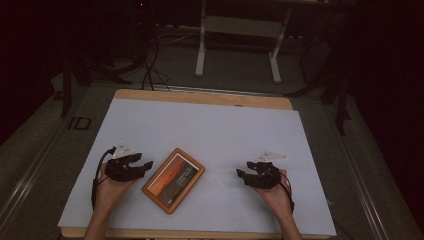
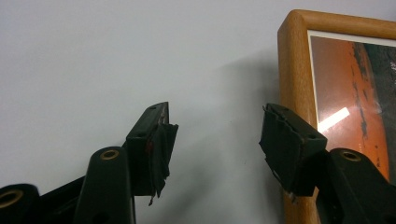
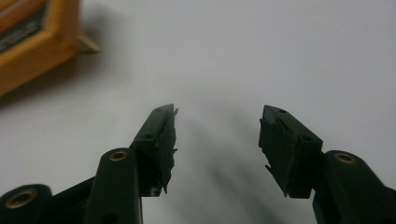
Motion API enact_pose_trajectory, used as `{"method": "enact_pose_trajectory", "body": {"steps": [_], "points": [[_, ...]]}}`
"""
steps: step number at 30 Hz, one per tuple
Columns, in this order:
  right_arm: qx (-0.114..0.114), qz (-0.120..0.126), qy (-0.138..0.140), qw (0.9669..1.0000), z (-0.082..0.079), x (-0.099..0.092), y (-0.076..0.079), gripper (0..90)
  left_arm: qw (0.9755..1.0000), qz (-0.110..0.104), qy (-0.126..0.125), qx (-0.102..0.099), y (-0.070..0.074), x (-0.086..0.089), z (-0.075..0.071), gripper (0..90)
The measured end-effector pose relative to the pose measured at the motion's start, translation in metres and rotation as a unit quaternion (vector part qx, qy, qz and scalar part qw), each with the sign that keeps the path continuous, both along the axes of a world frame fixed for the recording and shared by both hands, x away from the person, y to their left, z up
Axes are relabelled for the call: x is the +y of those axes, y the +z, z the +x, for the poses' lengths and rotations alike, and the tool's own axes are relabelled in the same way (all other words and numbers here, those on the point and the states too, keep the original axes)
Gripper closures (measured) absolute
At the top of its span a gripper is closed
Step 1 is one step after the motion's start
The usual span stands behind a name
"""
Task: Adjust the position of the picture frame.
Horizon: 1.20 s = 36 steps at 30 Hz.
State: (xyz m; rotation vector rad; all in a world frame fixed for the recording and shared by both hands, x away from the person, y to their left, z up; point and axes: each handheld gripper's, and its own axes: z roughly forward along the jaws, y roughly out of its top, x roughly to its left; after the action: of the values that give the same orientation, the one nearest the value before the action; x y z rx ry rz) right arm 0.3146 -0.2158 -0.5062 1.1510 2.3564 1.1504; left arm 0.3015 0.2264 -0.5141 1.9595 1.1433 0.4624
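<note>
High view: a wooden picture frame (image 1: 173, 180) lies flat on the white counter (image 1: 210, 130), turned at a slant, near the front edge and left of the middle. Its border is pale orange-brown wood with rounded corners; inside is a print in orange and dark tones under glass that catches a streak of light, with a thin white margin around it.

Just left of the frame sit the left tongs (image 1: 145, 166), spread with nothing between them; in the left gripper view (image 2: 215, 135) one jaw stands over the frame's wooden edge, and whether it touches I cannot tell. Well to the right of the frame, the right tongs (image 1: 241, 175) are likewise spread over bare counter (image 3: 217, 135). Beyond the counter, a white stand (image 1: 240, 30) and cables (image 1: 150, 60) rest on the floor.
</note>
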Motion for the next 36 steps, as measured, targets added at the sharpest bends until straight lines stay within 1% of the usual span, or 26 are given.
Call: {"method": "enact_pose_trajectory", "body": {"steps": [2, 3, 8, 11, 15, 17, 21, 24, 31, 34, 36], "points": [[0.000, -0.004, 0.005, 1.0000, -0.001, 0.003, 0.000, 45.0, 1.0000, -0.004, -0.002, 0.000, 0.001, 0.000, 0.000, 42.6], [-0.002, -0.006, 0.017, 0.9998, -0.004, 0.012, 0.002, 44.8, 1.0000, -0.003, -0.003, 0.000, 0.002, 0.000, 0.001, 42.4], [-0.011, -0.011, 0.042, 0.9990, -0.011, 0.030, 0.009, 44.3, 0.9999, -0.003, -0.013, 0.000, 0.004, -0.003, 0.002, 43.1], [-0.016, -0.015, 0.058, 0.9981, -0.016, 0.041, 0.015, 44.0, 0.9998, -0.008, -0.020, -0.001, 0.005, -0.006, 0.001, 42.8], [-0.015, -0.011, 0.074, 0.9971, -0.019, 0.055, 0.019, 43.2, 0.9995, -0.005, -0.032, 0.002, 0.005, -0.009, 0.002, 41.8], [-0.014, -0.008, 0.081, 0.9965, -0.020, 0.062, 0.020, 42.3, 0.9993, -0.007, -0.036, 0.003, 0.004, -0.010, 0.002, 41.5], [-0.007, 0.000, 0.094, 0.9956, -0.022, 0.077, 0.019, 38.4, 0.9989, -0.010, -0.045, 0.005, 0.004, -0.010, 0.002, 41.1], [0.000, 0.000, 0.102, 0.9948, -0.023, 0.087, 0.016, 34.7, 0.9985, -0.013, -0.054, 0.006, 0.004, -0.012, 0.003, 40.8], [0.014, 0.003, 0.109, 0.9940, -0.026, 0.102, 0.011, 26.9, 0.9971, -0.006, -0.076, 0.008, 0.006, -0.019, 0.004, 40.8], [0.022, 0.005, 0.109, 0.9937, -0.026, 0.108, 0.007, 25.5, 0.9965, 0.001, -0.083, 0.013, 0.005, -0.023, 0.005, 41.1], [0.028, 0.007, 0.109, 0.9936, -0.027, 0.112, 0.003, 23.6, 0.9960, 0.001, -0.087, 0.018, 0.003, -0.025, 0.006, 41.7]]}}
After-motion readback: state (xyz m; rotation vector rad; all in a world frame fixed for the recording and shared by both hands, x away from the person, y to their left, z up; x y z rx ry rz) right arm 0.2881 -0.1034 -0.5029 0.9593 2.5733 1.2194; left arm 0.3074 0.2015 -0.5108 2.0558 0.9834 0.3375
